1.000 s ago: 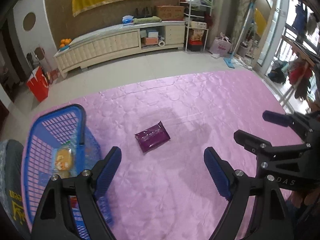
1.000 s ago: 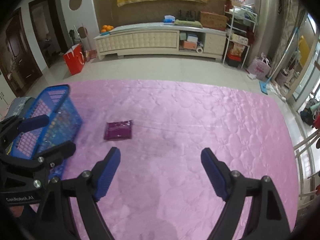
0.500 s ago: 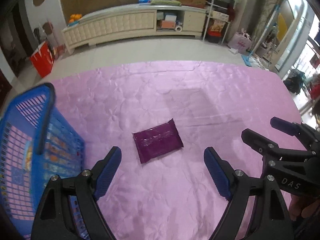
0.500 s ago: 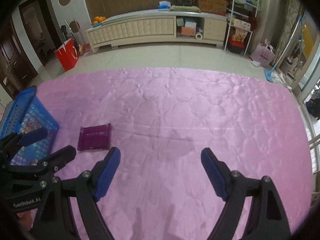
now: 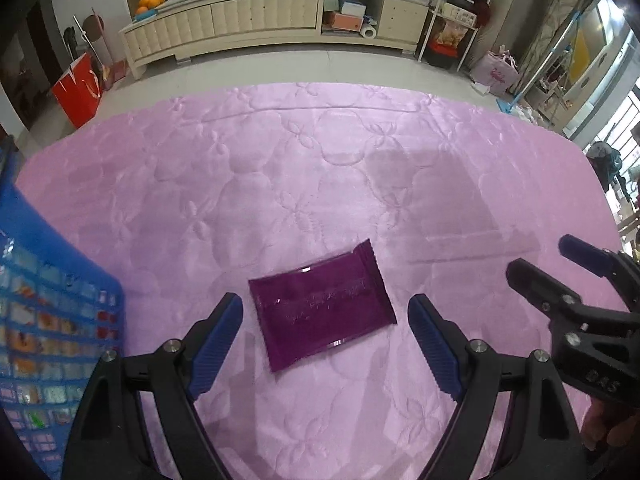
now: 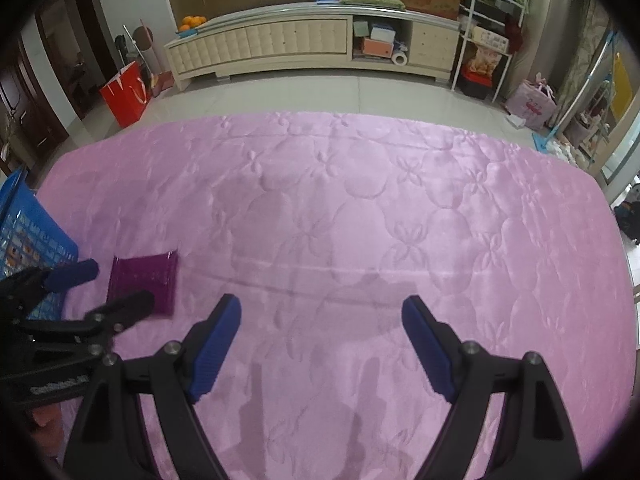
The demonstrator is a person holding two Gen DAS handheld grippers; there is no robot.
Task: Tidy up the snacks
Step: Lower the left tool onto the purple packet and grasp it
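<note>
Left hand-held gripper [image 5: 325, 344] agape over purple packet [image 5: 322, 316]; blue basket [image 5: 52, 320] beside.

Purple snack packet [image 5: 322, 312], blue basket [image 5: 44, 320], pink flower-quilted cover [image 5: 320, 184].

Home living room: long cream sideboard [image 6: 304, 46], oranges [image 6: 192, 22] atop, pink quilted mattress [image 6: 360, 216], tiled floor [image 6: 320, 92].
</note>
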